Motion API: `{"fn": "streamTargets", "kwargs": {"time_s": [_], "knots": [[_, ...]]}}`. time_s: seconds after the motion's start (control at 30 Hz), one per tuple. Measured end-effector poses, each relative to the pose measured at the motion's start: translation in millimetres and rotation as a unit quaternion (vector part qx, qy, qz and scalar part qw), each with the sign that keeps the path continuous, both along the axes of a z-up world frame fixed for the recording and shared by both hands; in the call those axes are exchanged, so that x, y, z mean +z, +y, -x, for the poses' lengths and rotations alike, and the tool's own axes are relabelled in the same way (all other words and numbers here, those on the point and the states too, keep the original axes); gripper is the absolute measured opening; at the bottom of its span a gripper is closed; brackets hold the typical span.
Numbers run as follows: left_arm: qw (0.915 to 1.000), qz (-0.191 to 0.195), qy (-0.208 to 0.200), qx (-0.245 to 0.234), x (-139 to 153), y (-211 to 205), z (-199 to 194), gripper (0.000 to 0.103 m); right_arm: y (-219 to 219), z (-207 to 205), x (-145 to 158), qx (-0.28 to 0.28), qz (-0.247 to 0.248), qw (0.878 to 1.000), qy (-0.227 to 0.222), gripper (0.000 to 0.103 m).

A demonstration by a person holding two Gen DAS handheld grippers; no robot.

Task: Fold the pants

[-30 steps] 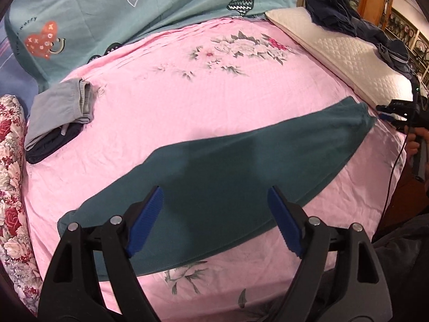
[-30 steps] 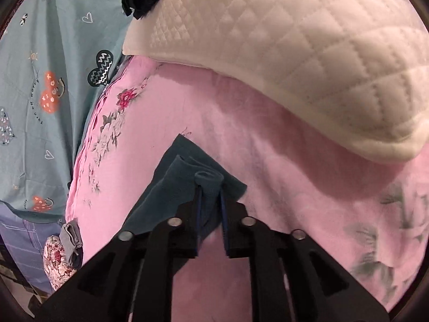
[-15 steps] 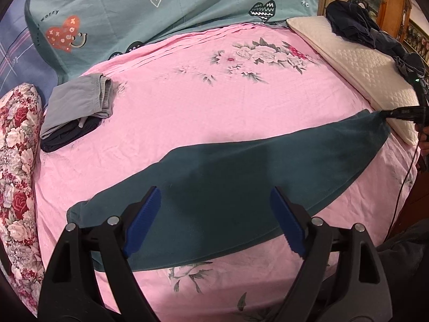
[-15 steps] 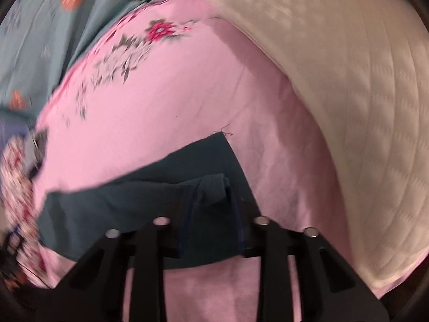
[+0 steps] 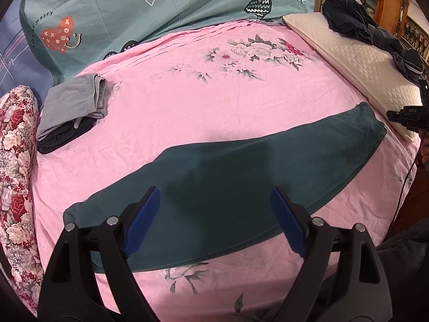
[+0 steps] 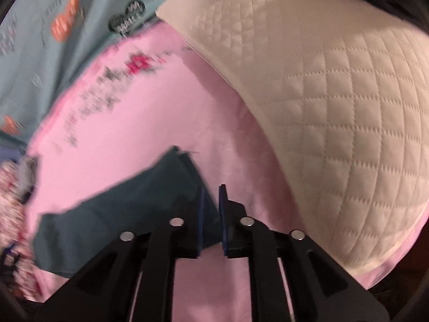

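Dark teal pants [image 5: 241, 171] lie flat on the pink floral sheet [image 5: 187, 102], folded lengthwise, running from lower left to upper right. My left gripper [image 5: 214, 214] is open and empty above the pants' middle. My right gripper [image 6: 211, 201] has its blue pads nearly together with a narrow gap, and nothing is between them. It sits over the leg end of the pants [image 6: 128, 214], which lies flat on the sheet. It also shows in the left wrist view [image 5: 407, 115], just beyond the pants' right end.
A white quilted pillow [image 6: 335, 94] lies along the right edge with dark clothes [image 5: 356, 24] piled on it. Folded grey and dark garments [image 5: 72, 107] sit at the left. A floral cushion [image 5: 16, 182] borders the left side. A teal heart-print quilt [image 5: 134, 13] lies behind.
My right gripper has let go of the pants' leg end, which now lies flat, and has drawn back slightly. The left gripper stayed open and shifted a little.
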State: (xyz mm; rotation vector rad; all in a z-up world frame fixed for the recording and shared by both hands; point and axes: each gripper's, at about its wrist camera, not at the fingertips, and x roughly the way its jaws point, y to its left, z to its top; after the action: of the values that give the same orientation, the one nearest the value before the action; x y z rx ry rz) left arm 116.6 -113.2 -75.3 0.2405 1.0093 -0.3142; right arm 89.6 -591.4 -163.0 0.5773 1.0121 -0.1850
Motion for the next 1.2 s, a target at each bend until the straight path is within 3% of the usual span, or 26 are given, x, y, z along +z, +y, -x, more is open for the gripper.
{"fn": "streamTargets", "kwargs": {"time_s": [0.13,0.33,0.47,0.53,0.57,0.73,0.87,0.97,1.03,1.13,1.2], "knots": [[1.0000,0.002,0.004,-0.005,-2.1,-1.3,-1.6,0.086,3.0,9.6,-4.5,-0.026,-0.073,0.997,-0.002,0.019],[1.0000,0.001,0.003,-0.009,-3.1,-0.5,-2.9,0.086,14.1,8.4,-26.6,-0.048,-0.088,0.995,0.029,0.019],[0.9999,0.004,0.007,-0.007,-4.4,1.4,-4.1,0.086,11.1,13.4,-32.4,-0.073,-0.114,0.991,0.012,0.018],[0.9999,0.006,0.007,-0.008,-4.7,1.4,-5.2,0.086,12.1,12.7,-32.2,-0.080,-0.105,0.991,0.016,0.003],[0.9999,0.006,0.008,-0.009,-5.1,0.7,-5.7,0.086,13.7,12.7,-30.3,-0.079,-0.091,0.992,0.021,0.001],[0.9995,0.014,0.019,-0.021,-9.8,-4.4,-8.4,0.086,15.9,38.1,-1.3,-0.092,-0.054,0.994,-0.012,0.001],[0.9990,0.012,0.018,-0.040,-10.4,-10.6,-9.6,0.086,15.1,41.7,-18.0,-0.098,-0.048,0.994,0.018,0.001],[0.9986,0.012,0.016,-0.049,-11.0,-11.4,-10.4,0.088,13.8,42.7,-28.7,-0.104,-0.063,0.992,0.032,0.007],[0.9982,0.013,0.024,-0.052,-15.7,-12.2,-12.5,0.088,13.3,50.1,-13.6,-0.128,-0.041,0.991,0.028,0.024],[0.9968,0.019,0.046,-0.062,-28.6,-17.1,-17.7,0.088,19.4,57.5,18.3,-0.150,0.000,0.988,-0.024,0.026],[0.9963,0.013,0.052,-0.067,-38.7,-20.5,-22.1,0.088,27.8,43.4,24.1,-0.125,-0.012,0.991,-0.037,0.026]]}}
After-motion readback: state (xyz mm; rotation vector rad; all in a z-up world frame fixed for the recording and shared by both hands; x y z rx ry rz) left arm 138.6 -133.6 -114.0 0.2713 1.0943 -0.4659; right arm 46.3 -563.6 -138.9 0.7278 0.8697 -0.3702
